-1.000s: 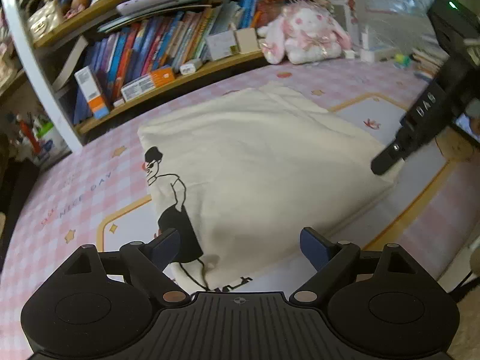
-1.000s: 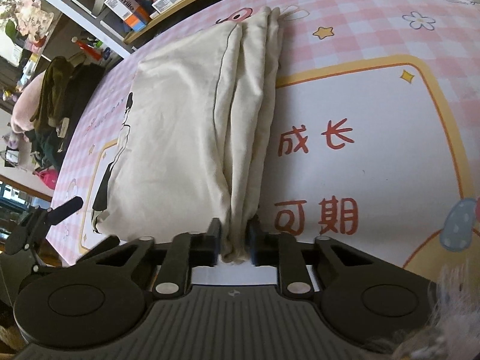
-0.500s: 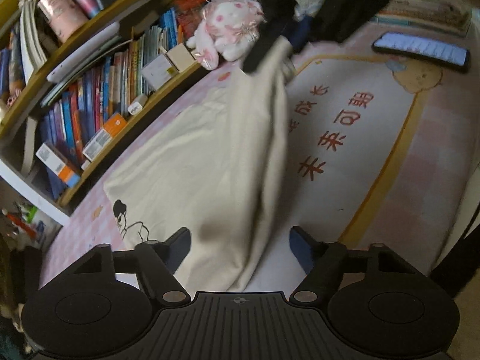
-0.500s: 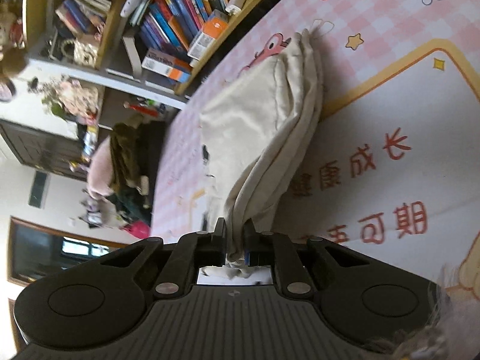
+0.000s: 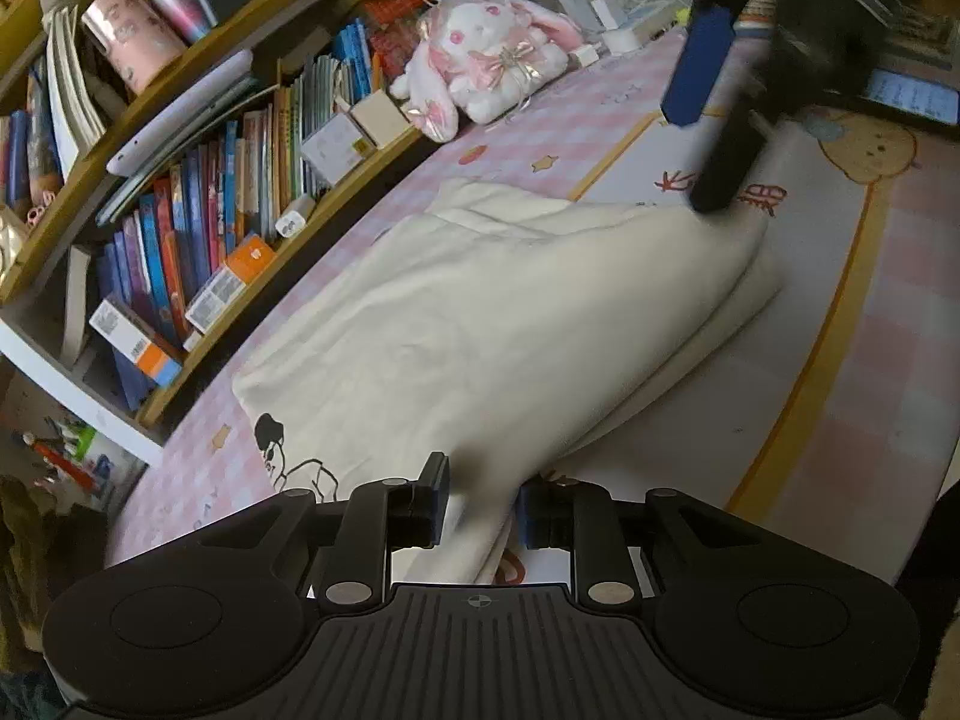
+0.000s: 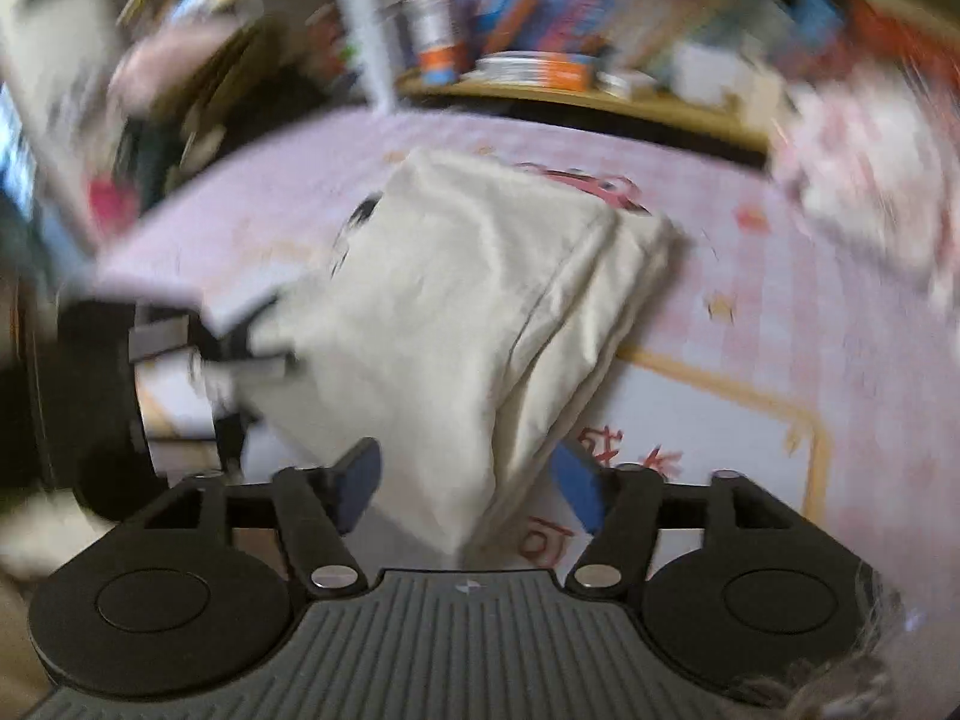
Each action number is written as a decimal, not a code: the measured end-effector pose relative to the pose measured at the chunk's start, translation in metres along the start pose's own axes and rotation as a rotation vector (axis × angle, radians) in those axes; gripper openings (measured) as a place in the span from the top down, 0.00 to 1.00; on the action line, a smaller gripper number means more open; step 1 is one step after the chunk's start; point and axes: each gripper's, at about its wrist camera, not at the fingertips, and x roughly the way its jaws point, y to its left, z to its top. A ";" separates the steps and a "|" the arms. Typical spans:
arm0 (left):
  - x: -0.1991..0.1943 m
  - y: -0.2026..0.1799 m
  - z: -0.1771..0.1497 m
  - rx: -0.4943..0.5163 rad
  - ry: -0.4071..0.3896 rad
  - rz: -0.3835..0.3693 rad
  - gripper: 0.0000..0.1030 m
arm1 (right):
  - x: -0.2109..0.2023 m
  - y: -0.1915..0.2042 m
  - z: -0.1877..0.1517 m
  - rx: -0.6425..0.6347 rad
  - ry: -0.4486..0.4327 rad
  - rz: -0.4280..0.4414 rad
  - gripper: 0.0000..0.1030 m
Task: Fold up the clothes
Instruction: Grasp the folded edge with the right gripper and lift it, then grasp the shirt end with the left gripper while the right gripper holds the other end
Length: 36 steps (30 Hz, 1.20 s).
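A cream garment (image 5: 480, 312) with a black figure print lies folded on the pink checked mat (image 5: 888, 372). My left gripper (image 5: 483, 510) is closed narrowly on the garment's near corner, and cloth fills the gap between its pads. The right gripper (image 6: 468, 483) is open, its blue pads spread wide just above the garment's (image 6: 480, 300) near folded edge. From the left wrist view the right gripper (image 5: 699, 156) hovers at the far corner of the fold, one black fingertip touching the cloth. The right wrist view is blurred by motion.
A bookshelf (image 5: 198, 228) packed with books runs along the far side of the mat. A pink and white plush rabbit (image 5: 486, 78) sits beside it. A phone (image 5: 912, 99) lies at the far right. Dark clothes (image 5: 24, 540) are piled off the left edge.
The right gripper carried the garment's edge over, folding it, then opened and let go. The left gripper's fingers closed from wide open onto the near corner.
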 end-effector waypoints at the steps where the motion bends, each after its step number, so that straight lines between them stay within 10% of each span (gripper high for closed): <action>1: -0.001 0.003 0.001 -0.014 -0.001 -0.006 0.78 | 0.004 0.008 -0.003 -0.076 0.006 -0.008 0.33; 12: -0.004 0.023 0.005 -0.111 -0.014 -0.038 0.75 | 0.053 0.081 -0.040 -0.808 0.040 -0.150 0.33; 16: -0.001 0.015 -0.007 -0.063 0.017 -0.020 0.74 | 0.063 0.078 -0.044 -0.862 0.036 -0.249 0.79; 19: 0.004 0.008 -0.020 -0.001 0.065 0.029 0.74 | 0.058 0.072 -0.040 -0.851 0.022 -0.280 0.85; 29: 0.002 0.000 -0.038 0.188 0.074 0.127 0.74 | 0.065 0.076 -0.052 -0.911 0.035 -0.346 0.69; 36: -0.001 -0.008 -0.044 0.260 0.034 0.147 0.74 | 0.068 0.077 -0.063 -0.920 0.052 -0.364 0.75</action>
